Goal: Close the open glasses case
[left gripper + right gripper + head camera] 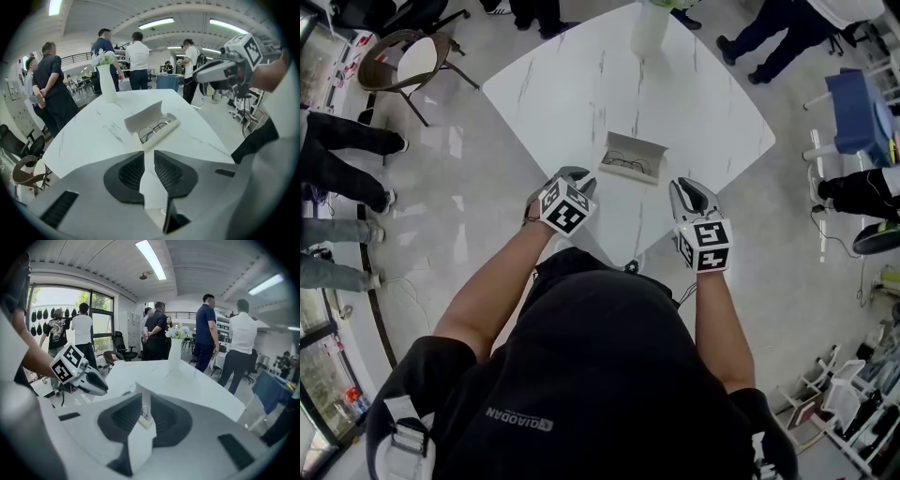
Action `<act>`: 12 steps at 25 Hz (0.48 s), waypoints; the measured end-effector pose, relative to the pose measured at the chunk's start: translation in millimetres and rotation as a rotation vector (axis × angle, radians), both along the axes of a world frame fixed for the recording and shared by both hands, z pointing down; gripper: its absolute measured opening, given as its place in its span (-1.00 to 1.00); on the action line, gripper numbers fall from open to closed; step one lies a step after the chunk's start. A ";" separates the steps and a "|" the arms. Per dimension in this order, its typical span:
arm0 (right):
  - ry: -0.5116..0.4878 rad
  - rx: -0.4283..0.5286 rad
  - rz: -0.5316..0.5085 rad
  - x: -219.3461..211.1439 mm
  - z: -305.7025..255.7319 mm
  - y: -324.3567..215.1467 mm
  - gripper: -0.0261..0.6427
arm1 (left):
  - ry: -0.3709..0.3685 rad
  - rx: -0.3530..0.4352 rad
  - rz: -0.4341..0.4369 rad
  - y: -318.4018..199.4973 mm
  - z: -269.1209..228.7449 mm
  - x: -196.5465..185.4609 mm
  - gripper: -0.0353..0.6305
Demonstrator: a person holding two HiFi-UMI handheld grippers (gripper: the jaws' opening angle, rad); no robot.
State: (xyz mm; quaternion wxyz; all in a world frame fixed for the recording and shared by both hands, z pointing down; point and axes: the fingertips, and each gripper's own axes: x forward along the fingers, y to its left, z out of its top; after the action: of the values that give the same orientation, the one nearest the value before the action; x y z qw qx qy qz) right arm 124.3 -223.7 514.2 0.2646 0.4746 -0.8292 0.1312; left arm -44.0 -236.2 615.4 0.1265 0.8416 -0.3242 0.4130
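The open white glasses case lies near the middle of the white marble table, its lid raised and a pair of thin-framed glasses inside. In the left gripper view the glasses case lies just beyond the jaws. The right gripper view shows only a sliver of the glasses case through the jaw gap. My left gripper hovers short of the case's near left end, my right gripper near its right end. Both sets of jaws stand nearly together with nothing between them, apart from the case.
A white vase with flowers stands at the table's far edge. A brown chair sits at the far left on the floor. Several people stand around the table. A blue-covered table is at the right.
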 end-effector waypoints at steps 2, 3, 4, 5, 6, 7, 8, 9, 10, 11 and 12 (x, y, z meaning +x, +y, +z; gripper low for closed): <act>0.026 -0.006 -0.010 -0.3 6.6 -6.2 -0.79 | -0.023 -0.014 0.005 -2.4 12.1 -0.9 -0.69; 0.037 -0.009 -0.015 -0.5 9.8 -9.8 -0.79 | -0.033 -0.019 0.007 -4.4 17.2 -0.8 -0.69; 0.046 -0.011 -0.019 -0.6 12.8 -13.7 -0.79 | -0.040 -0.022 0.009 -7.0 21.6 -0.1 -0.69; 0.054 -0.014 -0.023 -0.6 15.6 -17.8 -0.79 | -0.047 -0.024 0.012 -9.7 25.3 1.0 -0.69; 0.061 -0.017 -0.026 -0.8 18.1 -21.7 -0.79 | -0.052 -0.025 0.016 -12.4 28.2 2.1 -0.69; 0.066 -0.020 -0.028 -1.3 20.3 -25.2 -0.79 | -0.056 -0.026 0.022 -14.6 30.4 3.2 -0.69; 0.069 -0.024 -0.030 -2.5 22.0 -28.4 -0.79 | -0.058 -0.026 0.030 -16.3 32.1 4.1 -0.69; 0.071 -0.028 -0.033 -4.1 23.3 -31.3 -0.79 | -0.061 -0.025 0.039 -18.1 33.1 4.8 -0.69; 0.073 -0.032 -0.036 -5.8 24.2 -34.2 -0.79 | -0.064 -0.022 0.049 -20.1 33.6 5.7 -0.69; 0.076 -0.033 -0.039 -7.0 25.2 -37.2 -0.79 | -0.068 -0.019 0.058 -22.2 33.9 6.7 -0.69; 0.081 -0.034 -0.041 -7.8 26.3 -40.4 -0.79 | -0.075 -0.017 0.068 -24.3 34.4 8.1 -0.69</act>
State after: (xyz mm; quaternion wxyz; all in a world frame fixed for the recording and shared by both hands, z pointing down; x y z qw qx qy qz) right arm 116.6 -264.2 540.5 0.3087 0.4577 -0.8251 0.1206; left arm -35.9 -260.5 649.8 0.1072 0.8351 -0.2963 0.4509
